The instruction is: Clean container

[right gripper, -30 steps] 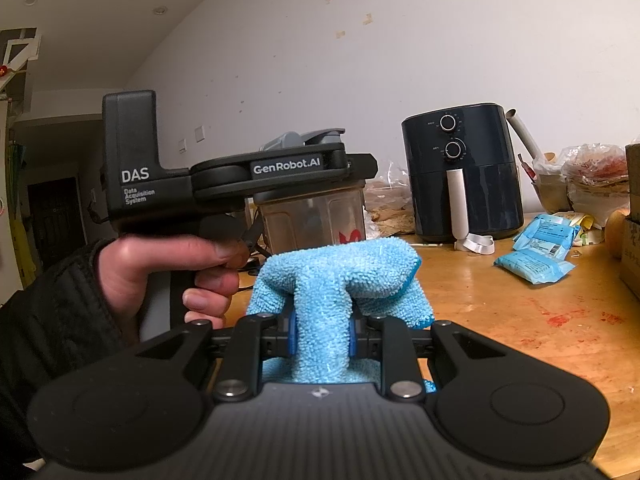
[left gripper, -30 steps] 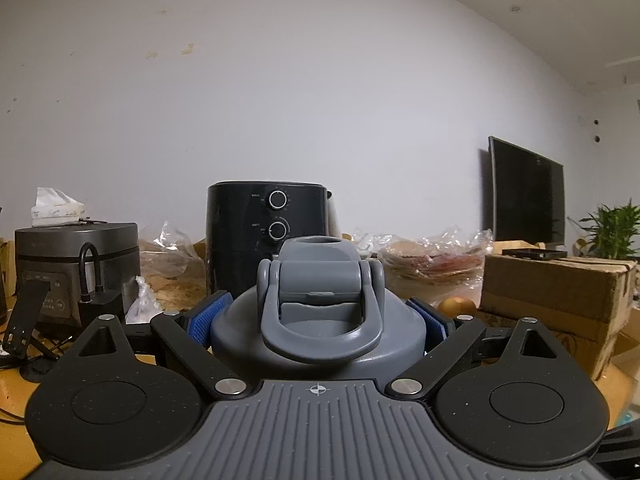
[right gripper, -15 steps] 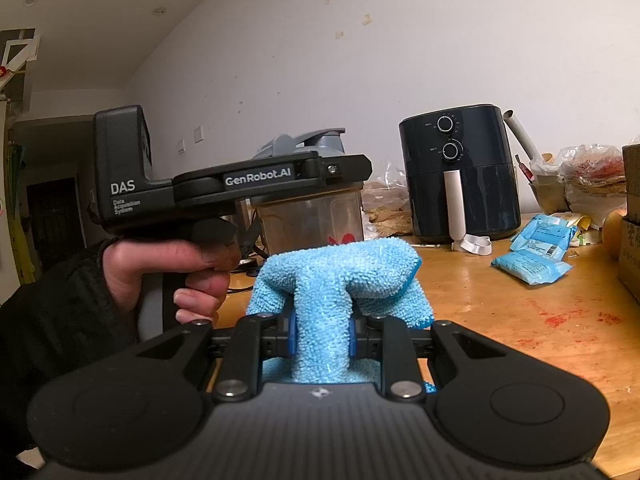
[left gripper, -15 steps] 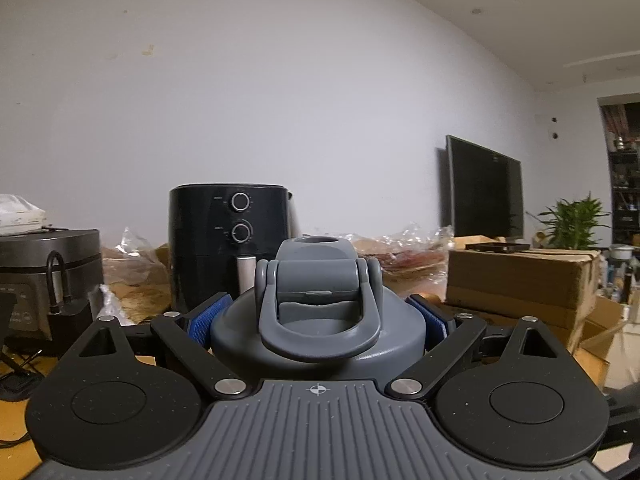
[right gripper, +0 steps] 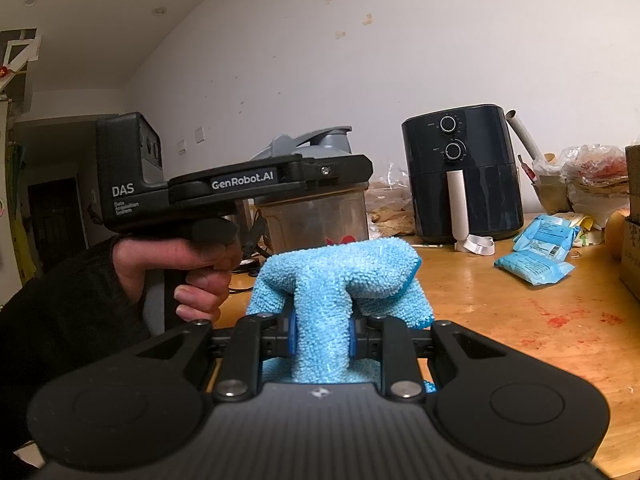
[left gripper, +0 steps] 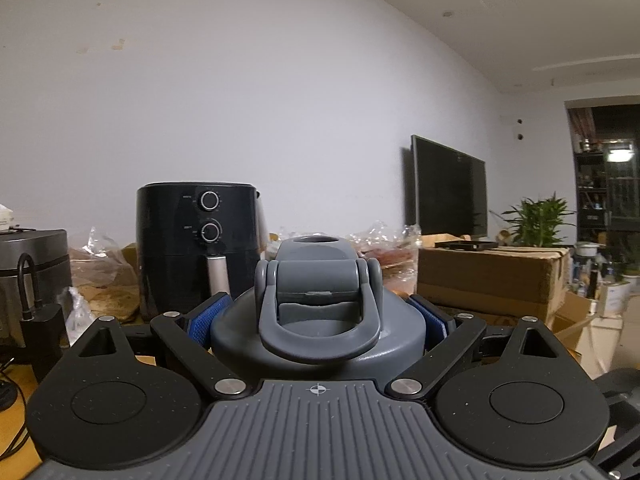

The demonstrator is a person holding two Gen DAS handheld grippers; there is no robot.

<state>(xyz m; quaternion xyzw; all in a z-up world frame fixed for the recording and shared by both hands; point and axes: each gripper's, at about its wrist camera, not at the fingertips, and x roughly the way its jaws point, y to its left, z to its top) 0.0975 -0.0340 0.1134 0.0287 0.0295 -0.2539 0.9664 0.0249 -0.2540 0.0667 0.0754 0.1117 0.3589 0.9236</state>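
The left claw (left gripper: 318,316) is clamped on the clear plastic container with a grey dome lid and loop handle (left gripper: 316,320), its blue pads (left gripper: 210,314) pressed to either side just under the lid. In the right wrist view the container (right gripper: 316,216) shows to the left of the black air fryer with two dials (right gripper: 462,172), apparently held up off the wooden worktop (right gripper: 520,312), though its base is hidden. The lid is on. The right claw (right gripper: 322,338) is pinched shut on a folded light-blue microfibre cloth (right gripper: 340,276), which sits nearer the camera than the container and apart from it, not touching its wall.

How far the cleaning has got cannot be settled: cloth gripped and container gripped but separate fits both a stage ahead of wiping and a pause after some wiping. The translucent wall looks cloudy, with a red mark low down, but whether that is dirt, print or contents I cannot tell.

Much is hidden. The left device's black body (right gripper: 240,184) and the person's hand (right gripper: 188,264) cover the container's upper and left side; the cloth blocks its bottom edge. From the left wrist only the lid is visible, the body lying below the claw. Red smears dot the worktop right of the cloth.
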